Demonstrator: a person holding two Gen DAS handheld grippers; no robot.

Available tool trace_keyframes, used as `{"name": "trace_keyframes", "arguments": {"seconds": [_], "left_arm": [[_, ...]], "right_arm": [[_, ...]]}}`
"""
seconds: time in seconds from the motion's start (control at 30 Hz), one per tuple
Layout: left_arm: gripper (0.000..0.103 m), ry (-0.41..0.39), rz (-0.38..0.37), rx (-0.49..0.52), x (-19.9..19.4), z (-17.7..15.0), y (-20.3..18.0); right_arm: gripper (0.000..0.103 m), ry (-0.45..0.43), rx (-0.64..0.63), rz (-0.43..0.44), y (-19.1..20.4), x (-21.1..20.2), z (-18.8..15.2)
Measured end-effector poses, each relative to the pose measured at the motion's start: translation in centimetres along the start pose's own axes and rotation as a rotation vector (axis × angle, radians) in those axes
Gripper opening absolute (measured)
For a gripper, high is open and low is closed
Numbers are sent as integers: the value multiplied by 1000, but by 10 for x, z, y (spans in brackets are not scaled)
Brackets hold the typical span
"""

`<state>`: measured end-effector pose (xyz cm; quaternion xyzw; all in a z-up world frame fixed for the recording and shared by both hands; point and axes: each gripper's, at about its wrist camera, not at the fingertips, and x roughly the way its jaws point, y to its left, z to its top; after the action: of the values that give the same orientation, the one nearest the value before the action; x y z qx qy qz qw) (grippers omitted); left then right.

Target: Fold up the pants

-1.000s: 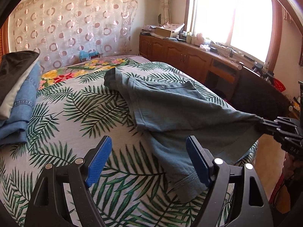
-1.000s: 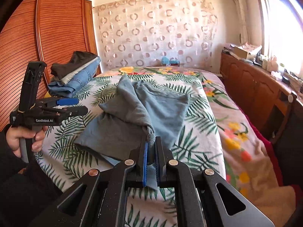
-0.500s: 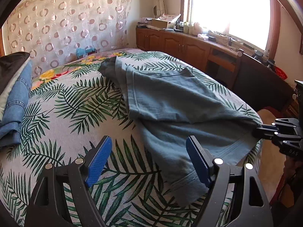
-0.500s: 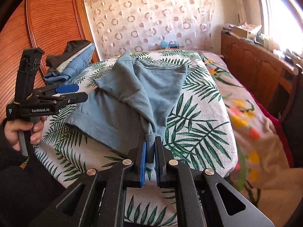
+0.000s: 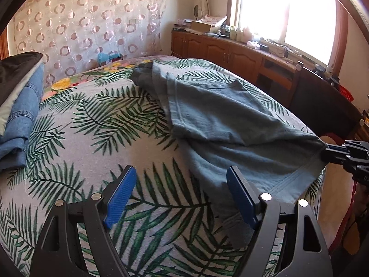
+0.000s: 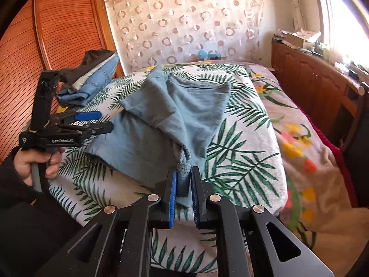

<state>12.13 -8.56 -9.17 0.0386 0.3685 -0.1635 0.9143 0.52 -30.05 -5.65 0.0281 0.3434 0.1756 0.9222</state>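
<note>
Right tool jaws just eased open w/ soft blue pants between.

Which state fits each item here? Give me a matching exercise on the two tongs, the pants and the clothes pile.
Column one:
1. left tongs
2. right tongs
3. grey-blue pants
4. stacked clothes

Column two:
A. piled at the far left of the bed
B. wide open over the bedspread, nothing between them
C. spread on the leaf-print bedspread
D. jaws just opening, a bunched fold still between them

Pairs: 1-B, 2-D, 3-C, 4-A
</note>
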Motion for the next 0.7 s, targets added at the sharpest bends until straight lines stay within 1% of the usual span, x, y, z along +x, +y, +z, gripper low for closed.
{"name": "trace_keyframes", "arguments": {"seconds": [0.2, 0.27, 0.47, 0.53, 0.57, 0.63, 0.7], "left_arm": [[81, -75, 29, -50, -20, 0, 22], [81, -96, 39, -64, -27, 0, 28], [81, -133, 63, -90, -38, -1, 42], [81, -140, 73, -96, -38, -2, 45], [81, -144, 81, -100, -37, -3, 47], [81, -150, 85, -111, -36, -3, 51], [81, -170, 88, -125, -38, -5, 55]], "right_arm": [[16, -36, -2, -19, -2, -9, 9], [25, -53, -5, -26, -1, -12, 15], [36, -86, -31, -20, 11, -8, 29], [40, -88, -53, -12, 18, 0, 35], [45, -89, -66, -6, 22, 4, 38], [50, -89, -93, 7, 29, 15, 45], [53, -88, -118, 21, 36, 30, 52]]}}
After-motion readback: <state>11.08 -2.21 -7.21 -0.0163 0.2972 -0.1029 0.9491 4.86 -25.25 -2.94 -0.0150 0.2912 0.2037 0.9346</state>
